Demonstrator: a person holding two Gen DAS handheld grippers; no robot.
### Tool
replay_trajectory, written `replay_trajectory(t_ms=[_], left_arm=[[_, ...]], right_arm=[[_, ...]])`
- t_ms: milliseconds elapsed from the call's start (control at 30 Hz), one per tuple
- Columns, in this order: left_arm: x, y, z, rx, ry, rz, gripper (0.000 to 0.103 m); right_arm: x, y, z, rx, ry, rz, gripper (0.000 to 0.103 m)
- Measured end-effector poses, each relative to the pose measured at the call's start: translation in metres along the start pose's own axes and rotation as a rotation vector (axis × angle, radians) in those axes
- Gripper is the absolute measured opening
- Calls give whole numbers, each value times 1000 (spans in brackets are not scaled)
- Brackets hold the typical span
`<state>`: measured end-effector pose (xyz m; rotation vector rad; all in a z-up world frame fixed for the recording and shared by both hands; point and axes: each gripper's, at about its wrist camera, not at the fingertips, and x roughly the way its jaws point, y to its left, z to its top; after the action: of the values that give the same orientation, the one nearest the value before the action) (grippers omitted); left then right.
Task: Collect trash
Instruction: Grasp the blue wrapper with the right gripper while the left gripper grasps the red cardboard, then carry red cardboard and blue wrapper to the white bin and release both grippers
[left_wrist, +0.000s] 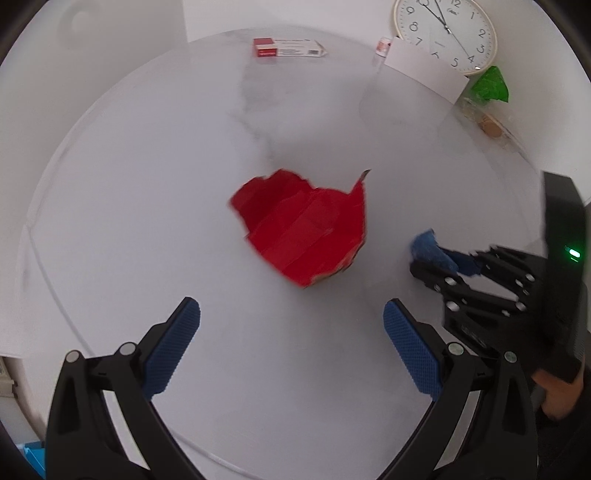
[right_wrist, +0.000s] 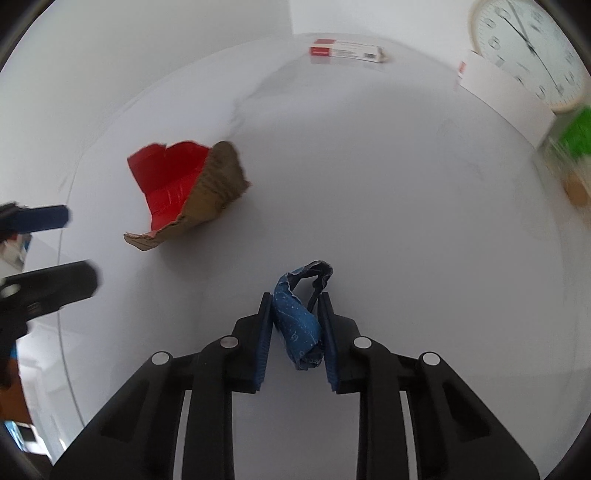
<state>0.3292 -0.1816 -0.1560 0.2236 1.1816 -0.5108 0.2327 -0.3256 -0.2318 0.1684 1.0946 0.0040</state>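
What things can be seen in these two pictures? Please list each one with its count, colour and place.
torn cardboard piece: 1, red on one face and brown on the other, middle of the table, ahead of the left tool
crumpled wrapper: 1, blue, held in the right tool
small box: 1, red and white, far edge of the table
clock: 1, white face with cream rim, far right, leaning at the wall
card: 1, white, in front of the clock
green object: 1, green, far right beside the card; what it is cannot be told
table: 1, white, round
left tool: 1, black with blue pads, open
right tool: 1, black with blue pads, shut on the wrapper
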Motion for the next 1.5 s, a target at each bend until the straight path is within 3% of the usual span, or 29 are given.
replay_trajectory(t_ms=[300, 433, 533, 567, 633, 767, 933, 1200, 1500], left_arm=[[48, -22, 45, 147, 25, 43, 95], [71, -26, 58, 199, 80, 45, 95], [80, -31, 60, 244, 78, 65, 95], [81, -31, 60, 249, 68, 71, 94], [83, -31, 59, 242, 60, 67, 79], [80, -25, 59, 219, 16, 42, 76], [67, -24, 59, 198, -20, 23, 63], [41, -15, 43, 106, -46, -23, 61], [-54, 14, -29, -49, -89, -4, 62]], right_arm=[[-36, -24, -16, 99, -32, 65, 25], [-37, -29, -18, 112, -35, 77, 25], [-36, -32, -19, 125, -32, 83, 25], [-36, -33, -20, 129, -33, 83, 25], [-39, -33, -23, 139, -35, 86, 25], [-36, -32, -19, 149, -36, 89, 25], [-36, -31, -21, 149, -34, 90, 25], [-41, -27, -20, 135, -39, 93, 25], [-75, 23, -29, 17, -52, 125, 26]])
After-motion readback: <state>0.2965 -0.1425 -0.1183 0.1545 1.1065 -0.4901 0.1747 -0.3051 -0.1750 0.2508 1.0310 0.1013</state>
